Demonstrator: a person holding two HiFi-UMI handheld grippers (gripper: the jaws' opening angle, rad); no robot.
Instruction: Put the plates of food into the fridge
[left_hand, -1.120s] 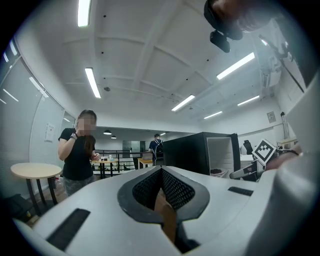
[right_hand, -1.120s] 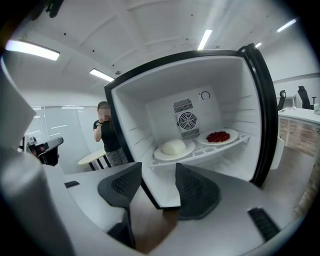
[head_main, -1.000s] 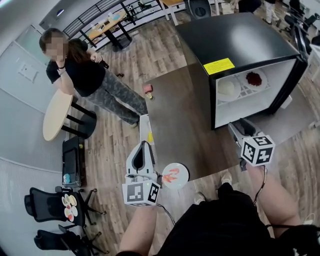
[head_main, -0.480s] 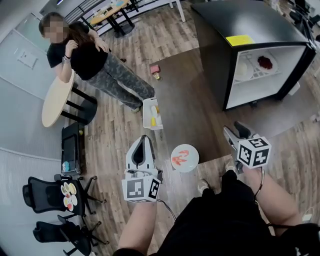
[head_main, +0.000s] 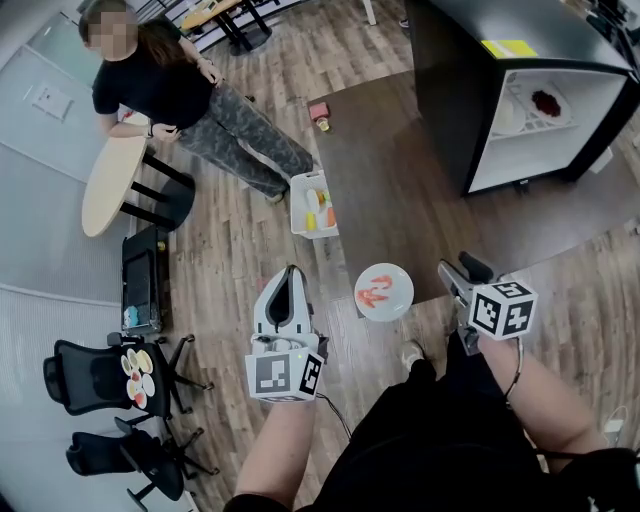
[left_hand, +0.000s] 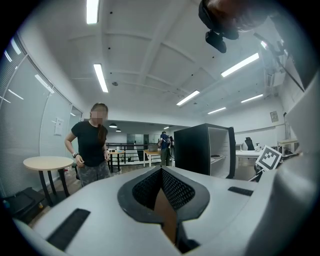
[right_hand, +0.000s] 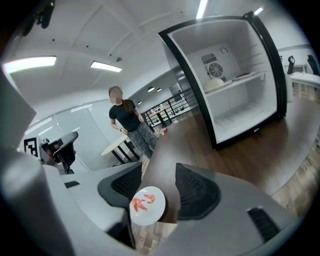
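Note:
A white plate with red food (head_main: 383, 291) lies at the near corner of a dark brown floor mat (head_main: 400, 200). My left gripper (head_main: 290, 278) hangs shut to the left of the plate, apart from it; in its own view the left gripper (left_hand: 161, 186) points across the room. My right gripper (head_main: 452, 272) is open just right of the plate, and in the right gripper view (right_hand: 157, 189) the plate (right_hand: 146, 204) shows between and beyond its jaws, not gripped. The black fridge (head_main: 470, 90) stands open at the far right, with a plate of red food (head_main: 545, 101) and a plate of white food (head_main: 507, 115) on its shelf.
A person (head_main: 170, 90) stands at the far left by a round table (head_main: 110, 185). A white bin (head_main: 315, 205) with items sits at the mat's left edge. Small objects (head_main: 320, 112) lie at the mat's far corner. An office chair (head_main: 110, 380) holding several plates stands at near left.
The view has drawn back from the fridge, which now sits farther up and right. The plate stays on the mat's corner. The person has stepped to the left.

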